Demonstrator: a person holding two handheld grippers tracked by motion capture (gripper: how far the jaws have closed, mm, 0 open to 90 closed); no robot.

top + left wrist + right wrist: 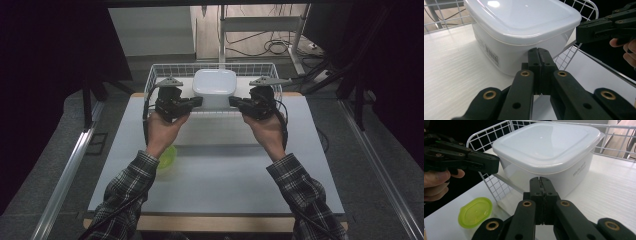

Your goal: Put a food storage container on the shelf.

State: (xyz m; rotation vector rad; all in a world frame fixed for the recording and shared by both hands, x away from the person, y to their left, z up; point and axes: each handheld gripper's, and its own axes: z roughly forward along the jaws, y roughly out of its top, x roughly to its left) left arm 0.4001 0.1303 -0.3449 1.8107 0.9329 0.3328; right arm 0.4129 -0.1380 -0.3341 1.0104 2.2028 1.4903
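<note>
**Now both closed grippers point at the white box in the basket**

Now the white lidded box (214,87) stands inside the wire basket (152,75), at the far edge of the table (225,170), with its lid on. The left gripper (197,101) comes to the box from its left side and the right gripper (233,102) from its right side. Both are near the front corners of the box, at the height of the basket's front rim. The jaws of each gripper are pressed together with nothing between them, as each gripper view shows plainly. From the left gripper view the tips are just beside the wall of the box; whether they touch it, I cannot tell. The same is true for the right gripper.

Between the person's hands and the box runs the front wall of the basket; its wire grid stands in the way low down. Nearer to the person than the box, on the left part of the table, lies a small green lid (167,156), partly hidden under the left forearm (150,150). Behind the box, beyond the basket, stands a metal rack (260,25) with cables (272,47) on the floor.
</note>
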